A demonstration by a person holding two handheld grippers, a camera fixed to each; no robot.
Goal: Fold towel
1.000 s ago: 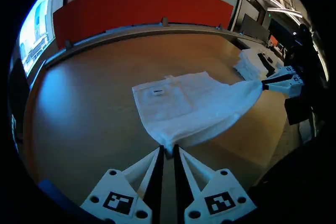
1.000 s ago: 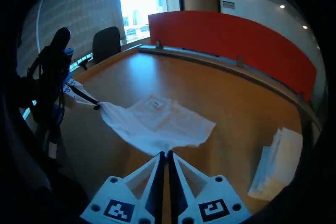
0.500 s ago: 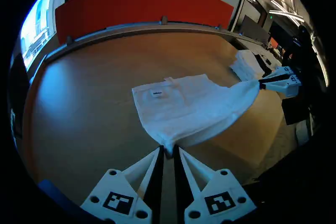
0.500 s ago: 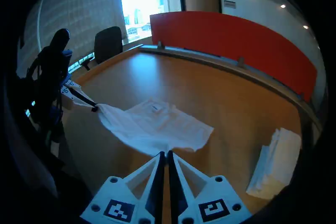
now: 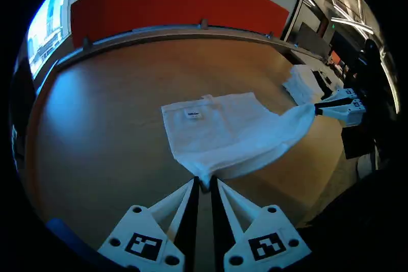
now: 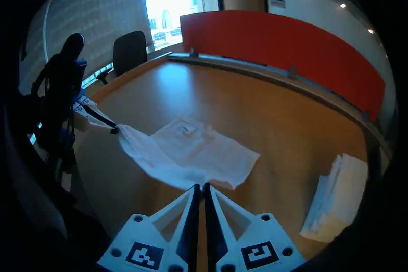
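My left hand-held gripper [image 5: 205, 182] is pressed together on one near corner of the towel [image 5: 224, 129], and my right hand-held gripper [image 6: 200, 186] pinches the other. The rest of the towel lies flat on the table [image 5: 102, 119], toward 12 o'clock from both. My worry is that pulling apart too hard slips a thin corner free, or that uneven lifting drags the flat half and skews the fold.
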